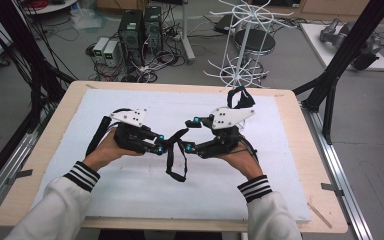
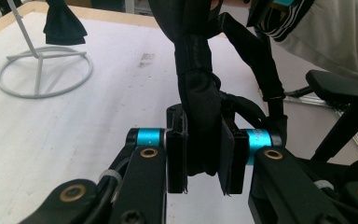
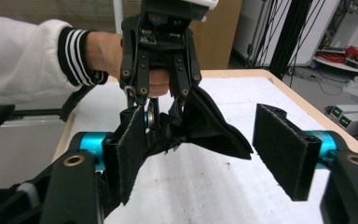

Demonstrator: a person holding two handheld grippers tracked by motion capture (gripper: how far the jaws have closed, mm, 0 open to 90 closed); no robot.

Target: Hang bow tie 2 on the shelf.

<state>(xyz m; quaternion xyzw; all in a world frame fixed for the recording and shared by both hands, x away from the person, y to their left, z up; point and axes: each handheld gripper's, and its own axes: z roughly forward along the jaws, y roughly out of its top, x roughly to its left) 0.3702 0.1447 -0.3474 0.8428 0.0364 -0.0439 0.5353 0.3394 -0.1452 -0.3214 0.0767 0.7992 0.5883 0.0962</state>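
From above, my left gripper and right gripper met over the middle of the white-covered table, a black cloth strap hanging between them in a loop that ran mostly up and down. My left gripper view showed what the high one could not — my left jaws pinched tight on a thick fold of the strap, its length rising straight up from them. In my right gripper view my right jaws stood apart around a flared corner of the strap, one pad touching it, the other clear — open, no grip.
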